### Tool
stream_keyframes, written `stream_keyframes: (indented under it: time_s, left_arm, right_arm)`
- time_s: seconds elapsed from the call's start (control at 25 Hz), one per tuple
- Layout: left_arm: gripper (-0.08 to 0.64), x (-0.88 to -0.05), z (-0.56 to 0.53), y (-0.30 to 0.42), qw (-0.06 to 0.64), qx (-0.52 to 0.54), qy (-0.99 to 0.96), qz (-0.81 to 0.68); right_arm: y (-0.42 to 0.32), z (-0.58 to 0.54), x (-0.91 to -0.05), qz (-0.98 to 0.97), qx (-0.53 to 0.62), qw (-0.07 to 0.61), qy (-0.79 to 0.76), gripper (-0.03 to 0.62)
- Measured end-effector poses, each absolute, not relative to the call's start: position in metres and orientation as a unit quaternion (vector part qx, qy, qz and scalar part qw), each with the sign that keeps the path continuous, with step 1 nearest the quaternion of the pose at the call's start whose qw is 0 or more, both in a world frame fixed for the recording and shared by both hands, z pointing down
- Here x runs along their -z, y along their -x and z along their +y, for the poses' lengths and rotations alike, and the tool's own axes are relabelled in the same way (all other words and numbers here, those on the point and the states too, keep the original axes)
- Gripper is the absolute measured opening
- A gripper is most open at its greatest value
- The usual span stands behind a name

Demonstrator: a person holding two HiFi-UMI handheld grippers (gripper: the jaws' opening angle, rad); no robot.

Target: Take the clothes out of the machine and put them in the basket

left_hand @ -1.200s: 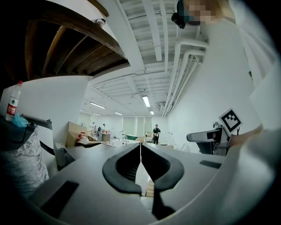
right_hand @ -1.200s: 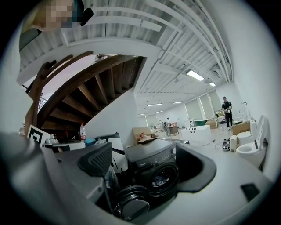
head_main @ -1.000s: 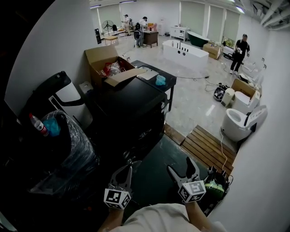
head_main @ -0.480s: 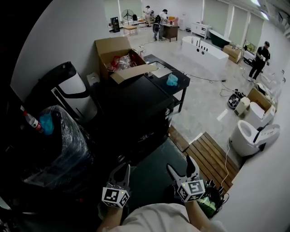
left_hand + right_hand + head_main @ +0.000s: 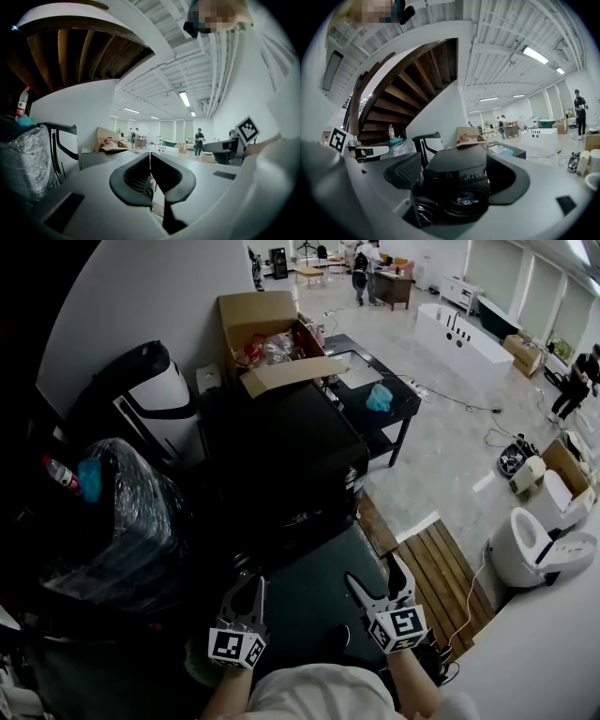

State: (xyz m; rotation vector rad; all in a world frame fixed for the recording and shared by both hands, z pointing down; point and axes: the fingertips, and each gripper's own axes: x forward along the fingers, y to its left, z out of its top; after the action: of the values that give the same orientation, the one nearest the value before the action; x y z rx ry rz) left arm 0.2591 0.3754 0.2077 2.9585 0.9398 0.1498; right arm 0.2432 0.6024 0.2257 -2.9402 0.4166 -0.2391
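Black pads of the left claw (image 5: 150,158) meet at their tips with nothing between them, and the claw points toward the bright far room. The right claw (image 5: 457,172), just to its right, is spread wide and holds nothing. Framed in its gap is the black machine (image 5: 461,164), ahead of the pads and apart from them. Low in the machine's front is a round opening, and the clothes (image 5: 465,198) lie inside the drum there, a pale crumpled heap. Under both claws lies a dark mat (image 5: 309,610). Right of the right claw is a slatted wood deck (image 5: 436,577), and beyond that a white toilet (image 5: 536,549). Left of the left claw sits a plastic-wrapped bundle (image 5: 131,526) with a red-capped bottle (image 5: 56,474) beside it. Beyond the machine stands an open carton (image 5: 267,329), and farther off are people (image 5: 361,261) in the room.
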Motion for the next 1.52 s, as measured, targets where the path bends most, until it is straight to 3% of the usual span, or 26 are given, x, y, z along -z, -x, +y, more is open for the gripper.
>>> stream_keyframes:
  time_s: [0.6,1.52]
  left_arm:
    - [0.021,-0.284,0.335,-0.301,-0.002,-0.088,-0.954,0.287]
    - [0.021,-0.583,0.391,-0.369,0.025,-0.054,-0.952,0.299]
  right_arm:
    - [-0.308,0.56,-0.302,0.158,0.111,0.077,0.978,0.407]
    - [-0.415,0.547,-0.62,0.188,0.11,0.069,0.974,0.382]
